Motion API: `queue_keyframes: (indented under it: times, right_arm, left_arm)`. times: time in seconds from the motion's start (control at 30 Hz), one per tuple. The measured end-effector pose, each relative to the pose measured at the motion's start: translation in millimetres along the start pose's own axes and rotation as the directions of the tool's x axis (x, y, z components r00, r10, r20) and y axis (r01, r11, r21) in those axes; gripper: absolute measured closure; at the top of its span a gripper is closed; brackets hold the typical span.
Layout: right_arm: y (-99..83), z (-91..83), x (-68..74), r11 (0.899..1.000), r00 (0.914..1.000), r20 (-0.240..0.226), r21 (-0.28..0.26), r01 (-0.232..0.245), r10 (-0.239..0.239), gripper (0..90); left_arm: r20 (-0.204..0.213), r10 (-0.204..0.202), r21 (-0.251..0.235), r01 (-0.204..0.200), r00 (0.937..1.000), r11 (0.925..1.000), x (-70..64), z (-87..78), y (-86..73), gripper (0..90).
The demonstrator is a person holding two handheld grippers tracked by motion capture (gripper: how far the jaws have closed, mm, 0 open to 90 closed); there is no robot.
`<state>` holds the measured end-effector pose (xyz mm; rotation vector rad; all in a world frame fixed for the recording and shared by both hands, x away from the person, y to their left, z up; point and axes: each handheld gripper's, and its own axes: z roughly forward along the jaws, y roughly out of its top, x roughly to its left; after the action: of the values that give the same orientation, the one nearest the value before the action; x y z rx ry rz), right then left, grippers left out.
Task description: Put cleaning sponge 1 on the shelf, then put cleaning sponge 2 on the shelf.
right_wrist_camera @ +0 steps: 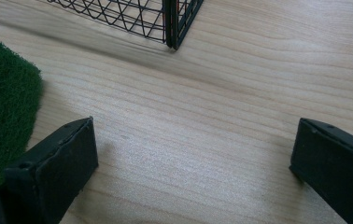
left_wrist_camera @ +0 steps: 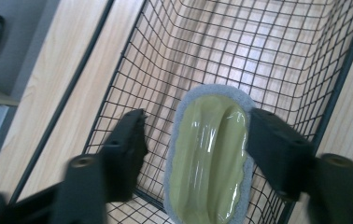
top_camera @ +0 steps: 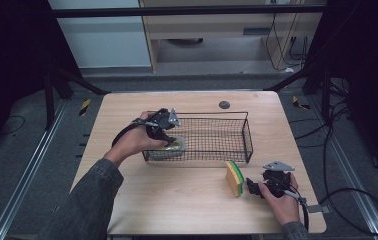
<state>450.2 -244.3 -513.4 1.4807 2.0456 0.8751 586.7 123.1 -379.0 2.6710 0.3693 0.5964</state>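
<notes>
My left gripper (left_wrist_camera: 193, 149) reaches into the wire basket's (top_camera: 247, 131) left end, jaws apart around a yellow-green, grey-rimmed sponge (left_wrist_camera: 209, 158) lying inside. Right of it, my right gripper (right_wrist_camera: 193, 163) rests on the table (top_camera: 177, 200), jaws spread and empty, beside an upright green-topped sponge (top_camera: 234, 178).

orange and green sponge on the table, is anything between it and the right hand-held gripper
Nothing visible does. The right hand-held gripper sits open just right of the orange and green sponge, with bare table between its jaws. The wire basket lies farther back.
</notes>
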Motion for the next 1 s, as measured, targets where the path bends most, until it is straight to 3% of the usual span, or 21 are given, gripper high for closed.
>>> queue_keyframes:
  times: [0.1, 0.23, 0.4, 0.5, 0.63, 0.7, 0.77, 0.83, 0.87, 0.93, 0.97, 1.0]
  right_arm:
    - [0.0, 0.0, -0.1, 1.000, 1.0000, 0.001, -0.001, 0.001, -0.001, 0.8]
    - [0.0, 0.0, 0.0, 1.000, 1.0000, 0.001, 0.000, 0.000, 0.000, 0.8]
    - [0.0, 0.0, 0.0, 1.000, 1.0000, 0.000, -0.001, -0.001, 0.001, 0.8]
    - [0.0, 0.1, 0.0, 1.000, 1.0000, 0.001, -0.001, 0.000, 0.000, 0.8]
    - [0.0, 0.1, 0.0, 1.000, 1.0000, 0.001, -0.001, 0.000, 0.000, 0.8]
    - [0.0, 0.1, 0.1, 1.000, 1.0000, 0.001, -0.001, -0.001, 0.001, 0.8]
    - [0.0, 0.0, 0.1, 1.000, 1.0000, 0.001, -0.001, -0.001, 0.001, 0.8]
    - [0.0, 0.0, 0.0, 1.000, 1.0000, 0.001, -0.001, -0.001, 0.001, 0.8]
    - [0.0, 0.0, 0.1, 1.000, 1.0000, 0.001, 0.000, -0.002, 0.002, 0.8]
    - [-0.3, -0.5, -0.1, 1.000, 1.0000, 0.000, 0.001, -0.003, 0.003, 1.1]
    - [-0.6, -0.8, -1.1, 1.000, 1.0000, -0.002, -0.001, 0.000, 0.000, 2.1]
    - [-0.4, -1.8, -1.5, 1.000, 1.0000, -0.003, 0.002, -0.002, 0.002, 4.0]
  left_arm:
    - [0.008, -0.058, -0.008, 0.058, 0.9983, 0.9983, -1.4, -3.9, -1.5, 18.3]
    - [0.039, -0.152, -0.050, 0.154, 0.9876, 0.9869, -4.1, -12.6, -6.7, 8.5]
    - [0.050, -0.205, -0.082, 0.209, 0.9774, 0.9745, -8.2, -25.7, -15.5, 6.2]
    - [0.037, -0.208, -0.098, 0.211, 0.9774, 0.9726, -12.0, -31.2, -21.2, 6.0]
    - [0.037, -0.246, -0.138, 0.248, 0.9686, 0.9587, -17.3, -40.7, -32.7, 5.7]
    - [0.038, -0.249, -0.149, 0.252, 0.9677, 0.9562, -19.4, -45.9, -37.5, 5.0]
    - [0.032, -0.273, -0.174, 0.275, 0.9614, 0.9458, -22.1, -51.5, -43.7, 4.9]
    - [0.022, -0.282, -0.182, 0.281, 0.9591, 0.9421, -25.9, -56.6, -51.4, 4.5]
    - [0.013, -0.291, -0.182, 0.289, 0.9566, 0.9401, -28.3, -58.3, -56.0, 4.3]
    - [-0.010, -0.330, -0.186, 0.322, 0.9441, 0.9282, -36.6, -60.2, -71.3, 4.3]
    - [-0.010, -0.330, -0.186, 0.322, 0.9441, 0.9282, -36.6, -60.2, -71.3, 4.2]
    - [-0.016, -0.351, -0.192, 0.342, 0.9362, 0.9200, -42.4, -59.5, -81.2, 4.1]
